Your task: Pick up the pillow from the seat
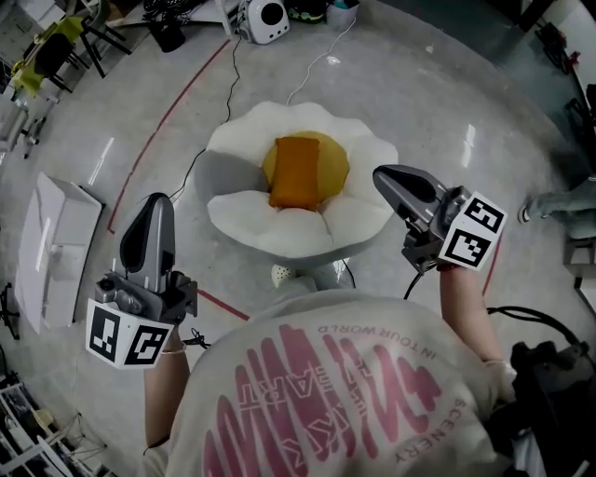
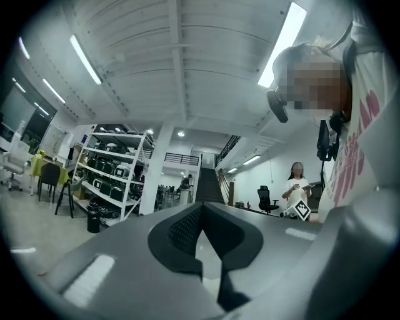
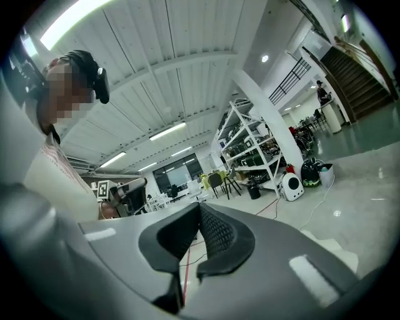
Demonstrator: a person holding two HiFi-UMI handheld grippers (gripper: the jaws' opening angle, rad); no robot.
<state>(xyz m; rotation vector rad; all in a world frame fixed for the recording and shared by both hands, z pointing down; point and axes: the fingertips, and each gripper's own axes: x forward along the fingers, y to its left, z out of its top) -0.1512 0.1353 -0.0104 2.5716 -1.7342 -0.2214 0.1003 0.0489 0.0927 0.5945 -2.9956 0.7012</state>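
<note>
An orange rectangular pillow (image 1: 296, 172) lies on the yellow centre of a white flower-shaped seat (image 1: 279, 228) on the floor ahead of me. My left gripper (image 1: 160, 199) is held up to the left of the seat and nearer to me, jaws shut with nothing in them. My right gripper (image 1: 381, 174) hovers by the seat's right petals, also shut and empty, apart from the pillow. Both gripper views point up and outward across the room, so they show only the closed jaws of the left gripper (image 2: 201, 210) and the right gripper (image 3: 199, 209), not the pillow.
A white flat box (image 1: 56, 244) lies on the floor at left. A red floor line (image 1: 163, 126) and black cables (image 1: 191, 168) run past the seat. A white speaker (image 1: 264, 19) sits beyond it. Metal shelving (image 2: 109, 181) and a standing person (image 2: 296, 186) are far off.
</note>
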